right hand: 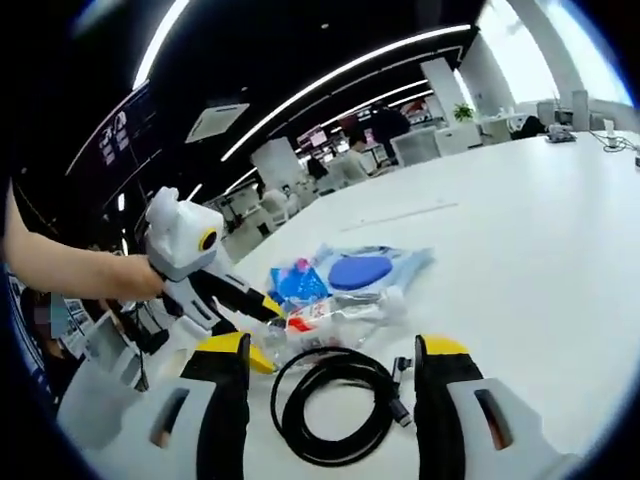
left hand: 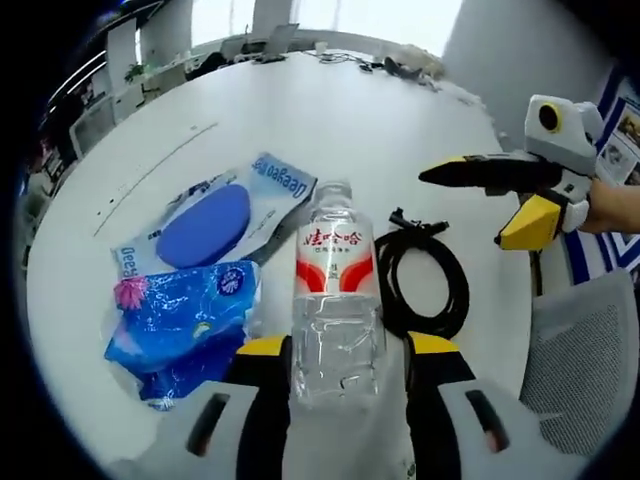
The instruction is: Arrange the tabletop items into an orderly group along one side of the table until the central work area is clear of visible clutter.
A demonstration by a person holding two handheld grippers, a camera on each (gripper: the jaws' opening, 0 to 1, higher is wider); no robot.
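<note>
A clear water bottle [left hand: 338, 300] with a red and white label lies between my left gripper's [left hand: 338, 352] jaws, which are shut on its lower body, cap pointing away. In the right gripper view the same bottle [right hand: 330, 315] lies on its side on the white table, with the left gripper [right hand: 268, 335] held by a hand. A coiled black cable [left hand: 425, 282] lies right of the bottle. My right gripper [right hand: 333, 350] is open, low over the cable coil [right hand: 335, 405], with nothing gripped. It enters the left gripper view as the right gripper [left hand: 475, 205], hovering beyond the coil.
A crumpled blue packet [left hand: 185, 320] and a clear pouch with a blue disc [left hand: 215, 220] lie left of the bottle. The round white table [left hand: 330, 110] stretches far ahead, with small items at its far edge. A grey chair [left hand: 585, 360] stands at the right.
</note>
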